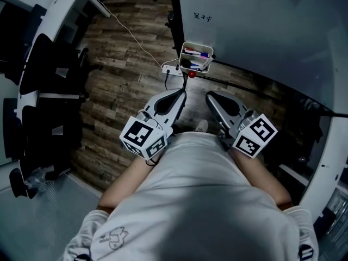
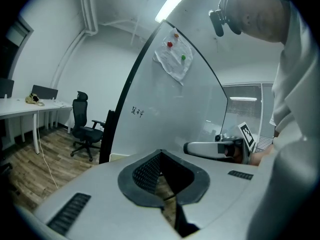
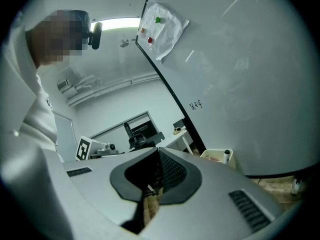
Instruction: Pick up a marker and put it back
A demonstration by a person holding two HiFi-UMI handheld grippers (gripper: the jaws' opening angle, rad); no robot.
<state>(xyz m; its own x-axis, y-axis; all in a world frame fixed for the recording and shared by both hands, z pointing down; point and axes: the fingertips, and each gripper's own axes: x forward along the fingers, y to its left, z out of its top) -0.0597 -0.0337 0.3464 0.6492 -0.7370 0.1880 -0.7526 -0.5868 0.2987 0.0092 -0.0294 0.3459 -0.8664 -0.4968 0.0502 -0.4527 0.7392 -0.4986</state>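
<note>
Markers (image 1: 196, 53) sit in the white tray (image 1: 197, 44) on the whiteboard (image 1: 261, 26), none lifted, so I judge the pick has not begun. On the person's side of the tray and well apart from it, left gripper (image 1: 181, 92) and right gripper (image 1: 209, 95) have jaws closed together, holding nothing. Next, one must open and reach the tray. How many markers lie in the tray is unclear.

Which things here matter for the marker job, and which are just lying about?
For the job: markers, tray, left gripper, right gripper (both shut, empty).
Lying about: power strip, cable, office chair, desk, paper on the whiteboard.
</note>
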